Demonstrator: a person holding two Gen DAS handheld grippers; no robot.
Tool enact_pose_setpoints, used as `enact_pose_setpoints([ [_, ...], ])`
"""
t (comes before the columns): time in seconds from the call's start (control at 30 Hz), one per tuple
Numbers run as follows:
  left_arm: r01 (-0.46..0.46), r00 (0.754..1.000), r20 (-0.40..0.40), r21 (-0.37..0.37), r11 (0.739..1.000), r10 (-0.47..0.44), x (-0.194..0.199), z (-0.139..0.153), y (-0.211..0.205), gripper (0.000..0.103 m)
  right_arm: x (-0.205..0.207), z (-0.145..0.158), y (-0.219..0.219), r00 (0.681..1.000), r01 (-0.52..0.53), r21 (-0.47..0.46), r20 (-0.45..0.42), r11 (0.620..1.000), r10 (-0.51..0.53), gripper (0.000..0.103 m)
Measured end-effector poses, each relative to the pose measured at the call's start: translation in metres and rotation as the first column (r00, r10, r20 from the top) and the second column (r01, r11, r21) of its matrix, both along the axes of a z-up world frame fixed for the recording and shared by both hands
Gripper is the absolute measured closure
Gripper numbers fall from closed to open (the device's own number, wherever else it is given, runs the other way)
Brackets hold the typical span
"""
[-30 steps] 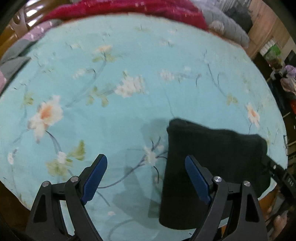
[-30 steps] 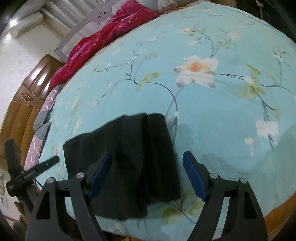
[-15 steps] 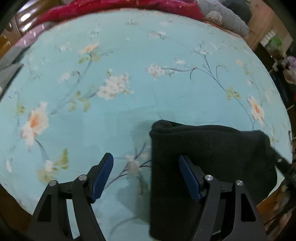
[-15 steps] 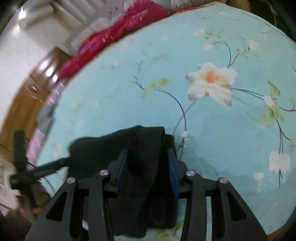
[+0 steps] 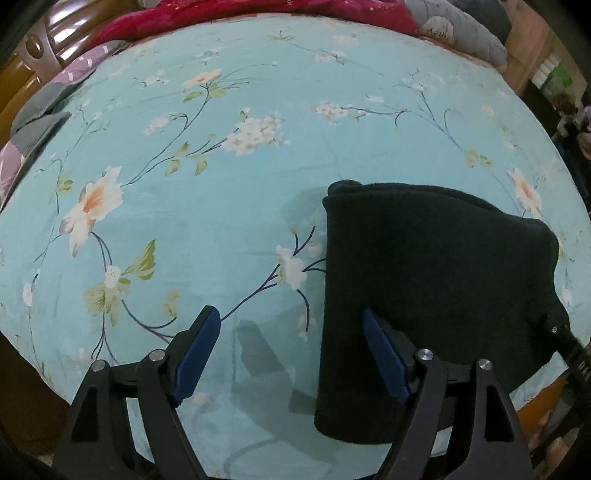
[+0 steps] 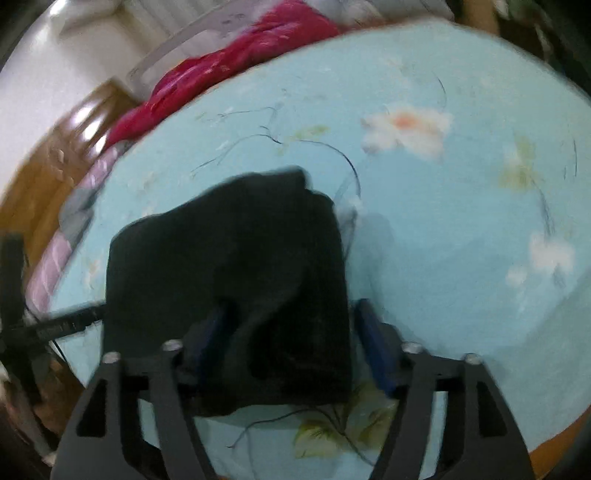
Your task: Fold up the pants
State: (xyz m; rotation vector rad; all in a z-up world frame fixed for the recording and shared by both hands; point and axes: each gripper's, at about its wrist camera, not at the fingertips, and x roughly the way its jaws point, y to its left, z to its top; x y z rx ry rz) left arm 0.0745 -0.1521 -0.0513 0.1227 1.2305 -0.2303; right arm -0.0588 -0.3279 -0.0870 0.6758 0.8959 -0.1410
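The black pants (image 5: 436, 280) lie folded into a thick rectangle on the light blue flowered bed sheet (image 5: 221, 166), near the bed's front edge. My left gripper (image 5: 291, 354) is open and empty, its right finger over the bundle's left edge. In the blurred right wrist view the pants (image 6: 236, 266) fill the lower left. My right gripper (image 6: 291, 343) is open, its fingers standing either side of the bundle's near end, with cloth bulging between them.
A red blanket (image 5: 258, 14) and grey bedding (image 5: 469, 33) lie along the far edge of the bed. A brown wooden headboard (image 5: 33, 48) stands at the far left. The sheet to the left of the pants is bare.
My right gripper closed on the pants half a second ago and has now opened wide again around the bundle. My left gripper shifted slightly; its fingers stay open.
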Motion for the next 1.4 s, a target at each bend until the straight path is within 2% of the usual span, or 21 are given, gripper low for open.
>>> enact_pose_setpoints([
  [0.07, -0.005, 1.000, 0.003, -0.013, 1.000, 0.005, -0.003, 0.005, 0.003, 0.023, -0.003, 0.004, -0.006, 1.000, 0.019, 0.054, -0.003, 0.998, -0.018, 0.031],
  [0.2, -0.006, 1.000, 0.018, -0.029, 1.000, 0.007, -0.010, 0.012, 0.004, 0.023, -0.015, 0.022, -0.006, 1.000, 0.027, 0.020, -0.001, 0.999, -0.027, 0.030],
  [0.43, 0.021, 0.999, 0.046, -0.005, 1.000, -0.021, -0.019, 0.015, 0.002, 0.023, -0.022, 0.020, -0.003, 0.998, 0.044, 0.021, -0.040, 0.999, -0.043, 0.028],
  [0.57, 0.026, 0.998, 0.055, -0.009, 1.000, -0.025, -0.021, 0.017, 0.003, 0.023, -0.016, 0.027, 0.010, 0.999, 0.020, -0.027, -0.035, 0.999, -0.021, 0.026],
  [0.7, 0.027, 0.998, 0.051, -0.011, 1.000, -0.026, -0.020, 0.018, 0.003, 0.023, -0.002, 0.017, 0.023, 0.994, -0.036, -0.089, -0.107, 0.995, 0.026, 0.024],
  [0.83, 0.029, 0.998, 0.055, -0.009, 1.000, -0.029, -0.020, 0.018, 0.003, 0.023, -0.002, 0.008, 0.019, 0.994, -0.005, -0.054, -0.112, 0.999, -0.001, 0.015],
  [0.97, 0.043, 0.998, 0.046, -0.006, 0.999, -0.043, -0.014, 0.020, 0.003, 0.023, -0.003, 0.007, 0.014, 0.994, -0.006, -0.022, -0.111, 1.000, 0.004, 0.014],
  [1.1, 0.024, 0.996, 0.083, -0.068, 0.997, -0.019, -0.002, 0.036, 0.017, 0.022, -0.002, 0.022, -0.003, 0.997, 0.010, -0.012, -0.083, 1.000, -0.011, 0.014],
  [1.2, 0.015, 0.999, 0.047, -0.115, 0.993, -0.010, 0.007, 0.034, 0.024, 0.022, 0.001, 0.030, -0.017, 0.998, 0.018, 0.012, -0.052, 1.000, -0.018, 0.014],
  [1.4, 0.027, 0.999, -0.018, -0.123, 0.992, -0.029, 0.010, 0.015, 0.017, 0.022, 0.020, 0.020, -0.013, 0.995, -0.022, 0.028, -0.092, 0.999, 0.024, 0.014],
])
